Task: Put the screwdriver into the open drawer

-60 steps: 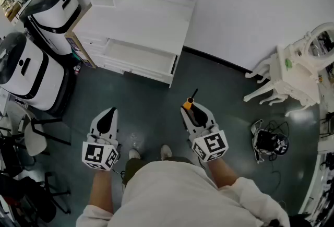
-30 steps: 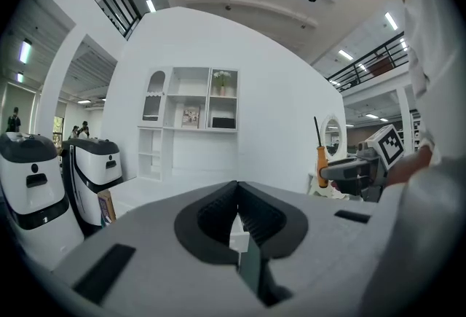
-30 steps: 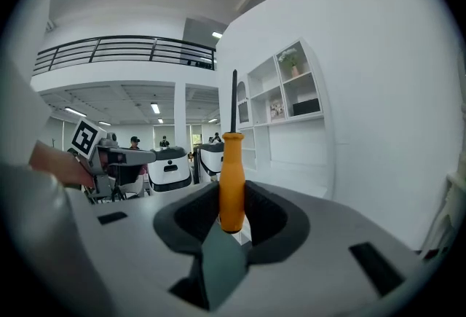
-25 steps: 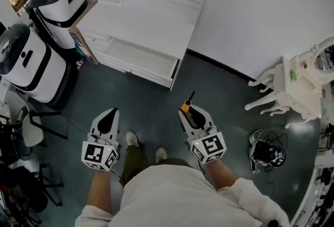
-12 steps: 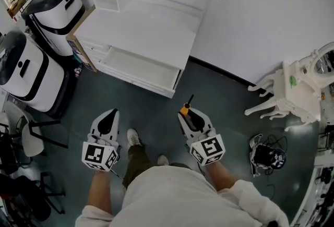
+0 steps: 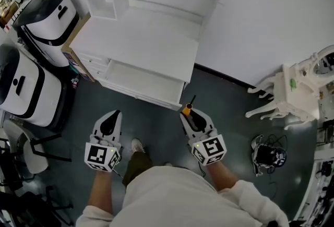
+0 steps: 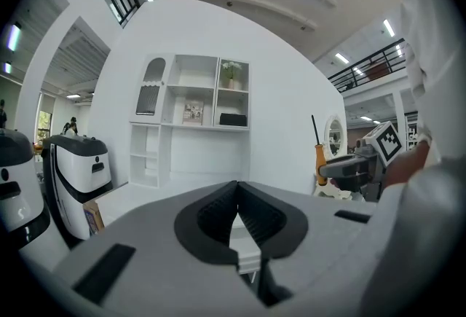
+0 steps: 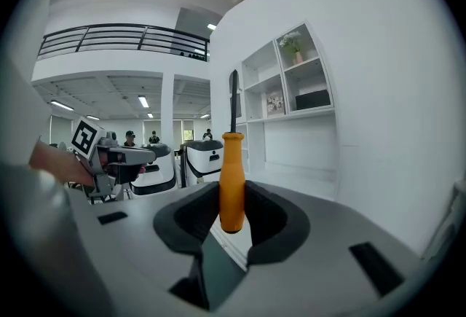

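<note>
Bright, even overhead light, soft shadows; fisheye warp and black corners in gripper views.

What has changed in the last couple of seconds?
The person has stepped toward the white desk, so the open drawer now lies just ahead of the right gripper. No grip changed: the right gripper stays shut on the screwdriver, and the left gripper stays shut and empty.
</note>
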